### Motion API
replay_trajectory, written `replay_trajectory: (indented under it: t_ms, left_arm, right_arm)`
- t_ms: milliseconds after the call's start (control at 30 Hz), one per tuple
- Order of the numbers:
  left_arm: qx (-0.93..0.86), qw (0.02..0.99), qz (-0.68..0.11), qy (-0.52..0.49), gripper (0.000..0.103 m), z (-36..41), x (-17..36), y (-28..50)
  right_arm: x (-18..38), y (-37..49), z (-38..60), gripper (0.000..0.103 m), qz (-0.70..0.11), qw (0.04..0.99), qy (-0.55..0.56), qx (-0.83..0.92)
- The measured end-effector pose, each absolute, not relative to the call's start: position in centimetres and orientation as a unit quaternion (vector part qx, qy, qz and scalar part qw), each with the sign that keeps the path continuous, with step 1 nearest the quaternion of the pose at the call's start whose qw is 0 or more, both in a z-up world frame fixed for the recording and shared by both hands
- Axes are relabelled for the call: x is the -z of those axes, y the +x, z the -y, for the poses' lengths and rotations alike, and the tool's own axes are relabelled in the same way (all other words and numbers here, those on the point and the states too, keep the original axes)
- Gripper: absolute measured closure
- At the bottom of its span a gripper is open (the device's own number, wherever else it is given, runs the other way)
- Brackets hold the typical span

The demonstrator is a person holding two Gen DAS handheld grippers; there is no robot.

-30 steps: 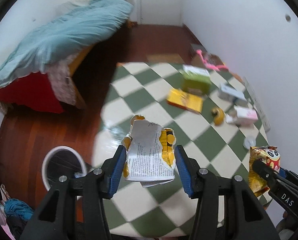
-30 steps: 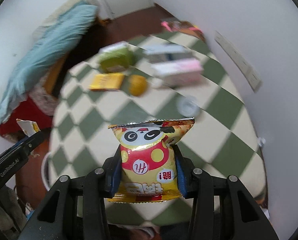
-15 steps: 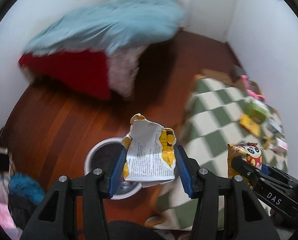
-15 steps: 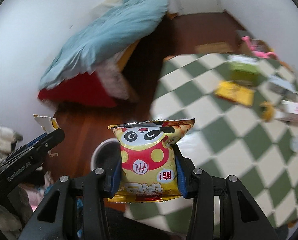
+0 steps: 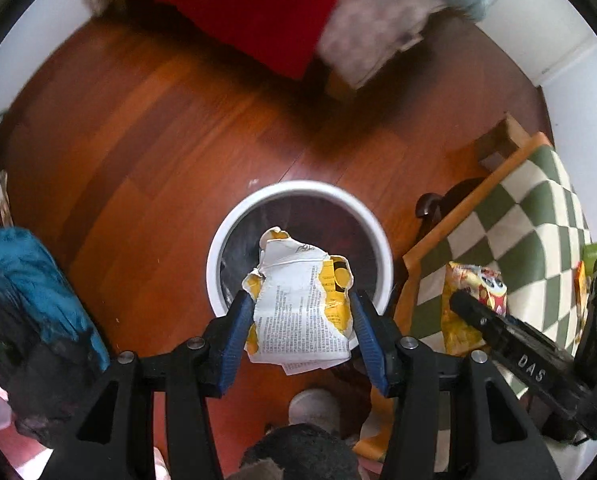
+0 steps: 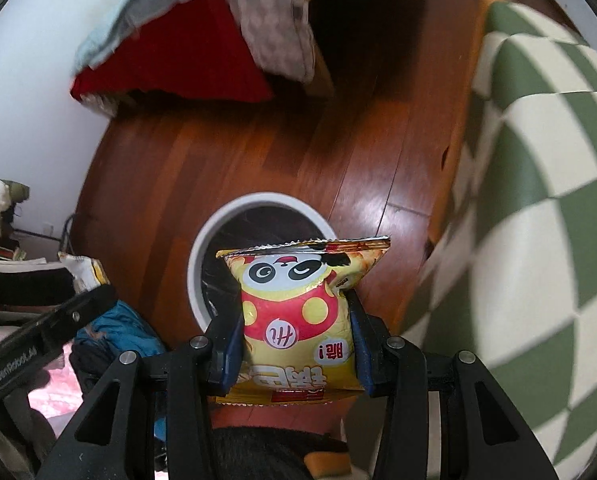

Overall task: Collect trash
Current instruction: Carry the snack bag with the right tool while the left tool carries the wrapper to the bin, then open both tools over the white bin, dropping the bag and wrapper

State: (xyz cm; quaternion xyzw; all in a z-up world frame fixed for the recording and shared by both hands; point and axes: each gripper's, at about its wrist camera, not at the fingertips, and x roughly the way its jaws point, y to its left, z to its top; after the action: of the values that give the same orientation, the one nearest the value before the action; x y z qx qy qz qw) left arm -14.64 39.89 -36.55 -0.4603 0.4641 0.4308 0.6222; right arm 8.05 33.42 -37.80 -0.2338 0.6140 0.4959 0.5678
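My left gripper point(image 5: 300, 312) is shut on a torn white and yellow wrapper point(image 5: 298, 316) and holds it over the near rim of a round white trash bin point(image 5: 234, 220) with a dark liner. My right gripper point(image 6: 294, 328) is shut on a yellow panda snack bag point(image 6: 298, 312), held above the bin's point(image 6: 218, 216) near right rim. The right gripper point(image 5: 474, 312) and its bag point(image 5: 464, 284) also show at the right of the left wrist view. The left gripper point(image 6: 94, 292) shows at the left of the right wrist view.
The bin stands on a wooden floor point(image 5: 138, 152). A table with a green and white checked cloth point(image 6: 538, 200) is to the right. A bed with red and blue covers point(image 5: 258, 8) lies beyond. A blue and dark bundle point(image 5: 30, 300) sits at the left.
Both grippers have swung left and down, away from the table, and now hang over the trash bin. Each still holds its piece of trash.
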Motion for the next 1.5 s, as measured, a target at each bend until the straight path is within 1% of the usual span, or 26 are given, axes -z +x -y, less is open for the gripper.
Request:
replay_trajectory:
  t_ms: [33, 100, 133, 233, 300, 333, 367, 400, 600, 700, 900, 1100, 1233, 1500]
  left_arm:
    - [-0.43, 0.616, -0.466, -0.467, 0.048, -40.0, 37.2, -14.9]
    - [-0.433, 0.603, -0.467, -0.48, 0.012, -40.1, 38.4, -15.6]
    - [-0.434, 0.598, -0.467, -0.485, 0.008, -40.2, 38.8, -15.8]
    - [-0.454, 0.581, -0.474, -0.481, 0.007, -40.1, 39.6, -16.7]
    - [-0.477, 0.574, -0.473, -0.468, 0.007, -39.9, 39.7, -17.3]
    - [-0.487, 0.574, -0.469, -0.462, 0.007, -39.7, 39.5, -17.7]
    - [-0.498, 0.574, -0.47, -0.449, 0.007, -39.6, 39.3, -18.1]
    - [-0.507, 0.57, -0.475, -0.438, 0.007, -39.4, 39.3, -18.2]
    - [-0.534, 0.556, -0.497, -0.398, 0.007, -38.4, 39.4, -18.5]
    - [-0.534, 0.556, -0.496, -0.4, 0.007, -38.2, 39.1, -18.7]
    - [-0.538, 0.57, -0.483, -0.39, 0.007, -37.1, 36.5, -18.6]
    - [-0.548, 0.599, -0.462, -0.357, 0.007, -35.2, 32.0, -18.1]
    - [-0.56, 0.621, -0.441, -0.326, 0.007, -33.1, 28.2, -17.8]
    - [-0.56, 0.671, -0.398, -0.278, 0.007, -27.9, 21.0, -15.7]
  right_arm:
    - [38.6, 7.9, -34.0, 0.056, -0.617, 0.565, -0.238, -0.493]
    - [40.1, 7.6, -35.3, 0.056, -0.622, 0.558, -0.248, -0.49]
    - [40.5, 7.6, -35.9, 0.056, -0.624, 0.557, -0.249, -0.489]
    - [42.5, 6.9, -38.0, 0.054, -0.631, 0.542, -0.258, -0.492]
    - [43.6, 7.0, -39.0, 0.035, -0.639, 0.531, -0.251, -0.497]
    - [43.8, 7.0, -39.4, 0.016, -0.64, 0.529, -0.25, -0.498]
    - [44.0, 6.9, -39.6, 0.005, -0.64, 0.529, -0.246, -0.501]
    - [44.1, 6.8, -39.7, 0.004, -0.638, 0.529, -0.242, -0.505]
    - [44.1, 5.7, -39.2, 0.002, -0.613, 0.544, -0.294, -0.492]
    - [43.3, 5.0, -38.0, 0.002, -0.587, 0.556, -0.334, -0.485]
    - [41.9, 4.3, -35.8, 0.002, -0.572, 0.553, -0.357, -0.489]
    - [37.4, 4.2, -33.4, 0.002, -0.554, 0.564, -0.335, -0.512]
    - [33.1, 4.6, -31.4, 0.002, -0.532, 0.583, -0.31, -0.529]
    - [24.9, 6.8, -25.1, 0.002, -0.505, 0.618, -0.232, -0.555]
